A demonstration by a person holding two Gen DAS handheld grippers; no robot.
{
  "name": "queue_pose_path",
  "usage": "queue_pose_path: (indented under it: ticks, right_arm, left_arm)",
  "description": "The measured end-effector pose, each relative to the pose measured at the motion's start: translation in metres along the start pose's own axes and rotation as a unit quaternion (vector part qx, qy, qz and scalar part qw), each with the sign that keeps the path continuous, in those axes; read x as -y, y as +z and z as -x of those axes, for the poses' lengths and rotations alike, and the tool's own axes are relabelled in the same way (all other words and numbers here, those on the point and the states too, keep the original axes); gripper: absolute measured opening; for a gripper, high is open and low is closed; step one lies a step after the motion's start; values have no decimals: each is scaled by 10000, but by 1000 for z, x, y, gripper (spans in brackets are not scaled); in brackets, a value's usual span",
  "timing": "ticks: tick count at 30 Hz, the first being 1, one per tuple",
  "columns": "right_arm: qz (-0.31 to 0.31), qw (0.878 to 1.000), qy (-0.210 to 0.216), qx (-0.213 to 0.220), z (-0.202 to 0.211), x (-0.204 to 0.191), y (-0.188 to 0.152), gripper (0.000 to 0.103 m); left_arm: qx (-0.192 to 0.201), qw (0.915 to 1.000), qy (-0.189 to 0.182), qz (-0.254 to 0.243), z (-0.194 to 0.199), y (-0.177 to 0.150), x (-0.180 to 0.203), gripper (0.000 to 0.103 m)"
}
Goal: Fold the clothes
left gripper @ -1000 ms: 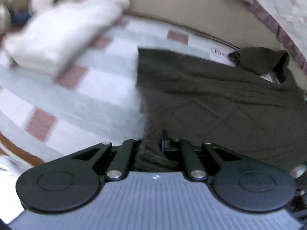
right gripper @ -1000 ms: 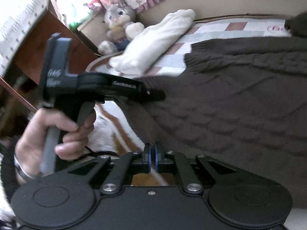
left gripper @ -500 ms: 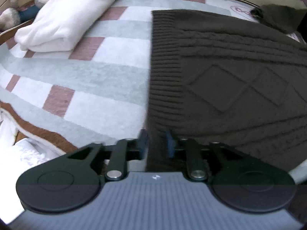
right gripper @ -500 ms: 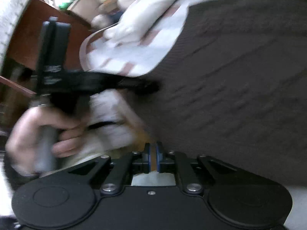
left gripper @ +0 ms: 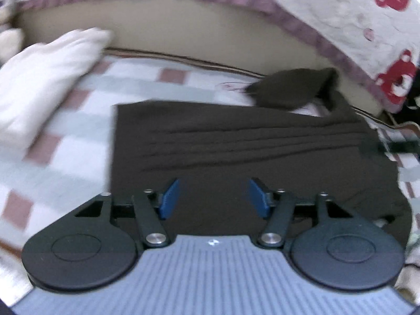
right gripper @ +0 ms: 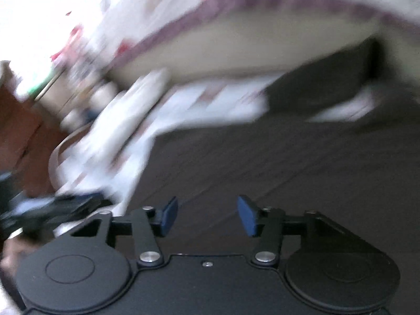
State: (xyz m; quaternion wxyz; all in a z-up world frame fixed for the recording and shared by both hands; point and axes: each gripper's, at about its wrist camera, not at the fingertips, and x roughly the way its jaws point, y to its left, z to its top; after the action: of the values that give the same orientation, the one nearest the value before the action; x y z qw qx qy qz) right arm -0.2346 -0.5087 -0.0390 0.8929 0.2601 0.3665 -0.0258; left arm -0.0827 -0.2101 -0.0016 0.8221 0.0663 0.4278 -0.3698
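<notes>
A: Sweater (left gripper: 236, 141) lay flat on the bed, dark brown, spread over the checked blanket (left gripper: 65, 141). Left wrist view was the clearer one: straight left hem, long creases across the middle, one sleeve (left gripper: 291, 89) bunched up at the far edge near the headboard side.

B: And the left tongs (left gripper: 214, 197)?

A: Spread wide, blue pads (left gripper: 169, 198) well apart, jaws had just been opening. Nothing pinched between them; sweater was only seen below the gap.

B: Right wrist view?

A: Heavily blurred. Right tongs (right gripper: 207, 215) spread too, jaws had just been opening, nothing between the pads, dark knit under them. Couldn't make out the knit pattern there.

B: Anything only that view gave?

A: Yes, lower left: a person's hand (right gripper: 10, 249) and the other black gripper body, both smeared. Also some brown wooden furniture (right gripper: 23, 136) at the left edge. Left view had none of that.

B: And only in the left view?

A: White folded cloth (left gripper: 44, 89) on the blanket, left of the sweater, apart from it; in the right view it was just a white streak. Also the cream quilt w/ red bear print (left gripper: 354, 26) and mauve trim behind the bed, sharper there. A thin black part of the right tool showed at the right edge, beside the sweater.
</notes>
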Motion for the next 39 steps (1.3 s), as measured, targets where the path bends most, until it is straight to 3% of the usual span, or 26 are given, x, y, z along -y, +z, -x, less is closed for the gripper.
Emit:
queue_pose_path:
  ticks: [2, 5, 10, 12, 13, 14, 16, 18, 20, 26, 31, 35, 37, 39]
  right_arm:
    - [-457, 9961, -467, 600, 16, 48, 3, 58]
    - [-1769, 9757, -555, 1164, 32, 122, -12, 58]
    - [-3044, 9369, -387, 1676, 44, 192, -26, 59]
    - [-3406, 9217, -94, 1851, 43, 206, -30, 59]
    - [-3536, 9160, 36, 1895, 39, 210, -29, 59]
    - [-3591, 9137, 46, 1903, 38, 215, -28, 60]
    - [-3579, 9145, -212, 1874, 32, 215, -23, 61]
    - [-3344, 9225, -721, 1787, 30, 219, -17, 61]
    - [-3113, 9272, -1197, 1703, 29, 223, -10, 61]
    - [-3228, 9219, -879, 1953, 30, 246, -8, 60]
    - [-3900, 8972, -191, 2063, 26, 267, -12, 61]
    - [-4073, 8890, -177, 2083, 23, 272, -12, 64]
    - [-4221, 8823, -43, 2083, 18, 276, -13, 64]
    - [-4401, 8728, 141, 2105, 13, 282, -17, 65]
  left_arm:
    - [-76, 9998, -75, -165, -18, 14, 24, 61]
    - [-78, 9994, -75, -332, -54, 35, 51, 64]
    - [-97, 9978, 164, -641, -126, 76, 70, 66]
    - [-153, 9985, 153, -495, -153, 93, 68, 66]
    - [-236, 9995, 27, -185, -165, 100, 61, 66]
    - [-371, 9985, -174, 352, -179, 107, 51, 66]
    - [-590, 9882, -520, 1317, -205, 121, 32, 64]
    - [-489, 9857, -489, 1536, -218, 131, 29, 64]
    - [-328, 9917, -250, 1220, -229, 141, 37, 65]
    - [-514, 9953, 577, 585, -273, 155, 55, 67]
    - [-445, 9956, 384, 728, -293, 163, 62, 72]
    - [-458, 9956, 296, 760, -305, 163, 71, 76]
    - [-241, 9975, 122, 656, -306, 161, 75, 70]
    - [-145, 9995, -24, 288, -303, 161, 84, 18]
